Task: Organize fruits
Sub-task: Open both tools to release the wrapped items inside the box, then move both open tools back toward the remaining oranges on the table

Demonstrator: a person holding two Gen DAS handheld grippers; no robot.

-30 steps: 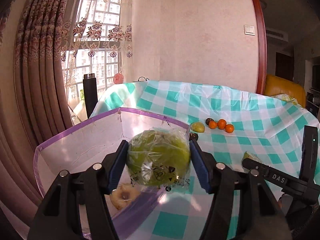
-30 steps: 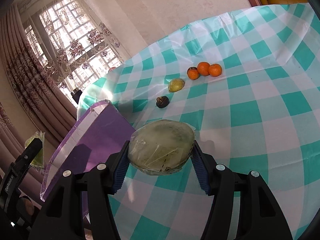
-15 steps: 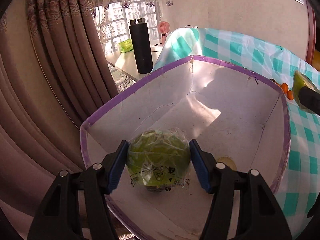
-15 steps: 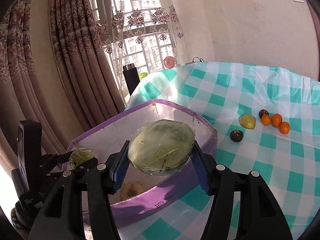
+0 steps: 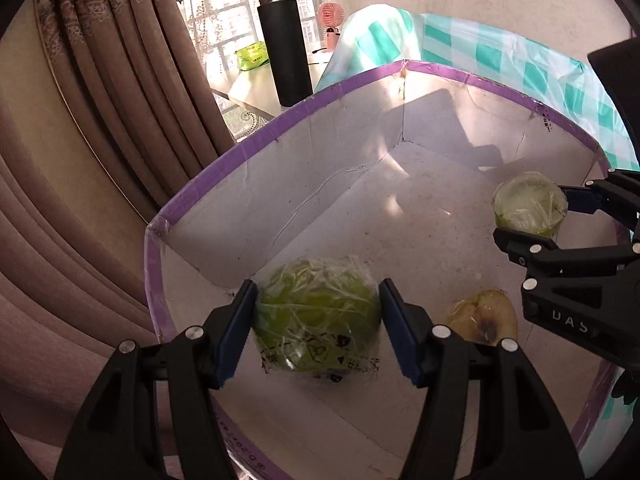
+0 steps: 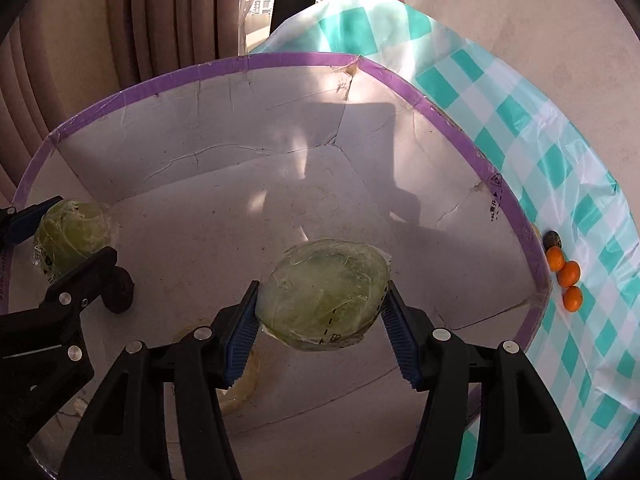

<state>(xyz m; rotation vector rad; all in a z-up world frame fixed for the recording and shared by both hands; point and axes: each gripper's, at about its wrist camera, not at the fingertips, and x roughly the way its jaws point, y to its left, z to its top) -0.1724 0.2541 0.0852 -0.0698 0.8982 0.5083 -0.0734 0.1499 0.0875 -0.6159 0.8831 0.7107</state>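
Note:
My left gripper [image 5: 317,292] is shut on a bright green fruit in clear wrap [image 5: 316,320], held low inside a white box with a purple rim [image 5: 280,120]. My right gripper [image 6: 322,286] is shut on a paler green wrapped fruit [image 6: 324,308], also over the box floor. Each view shows the other gripper: the right gripper [image 5: 532,216] at the right, the left gripper [image 6: 74,232] at the left. A yellowish wrapped fruit [image 5: 482,316] and a small dark fruit [image 6: 120,292] lie on the box floor.
The box [image 6: 280,58] stands on a teal-and-white checked tablecloth [image 6: 560,168]. Three small oranges [image 6: 568,274] and a dark fruit [image 6: 552,239] lie on the cloth just outside the box's right wall. A black flask [image 5: 284,48] and curtains stand behind the box.
Both grippers swung from above the tablecloth to over the box and tipped downward into it, each still gripping its wrapped fruit. The right one rolled upright on the way.

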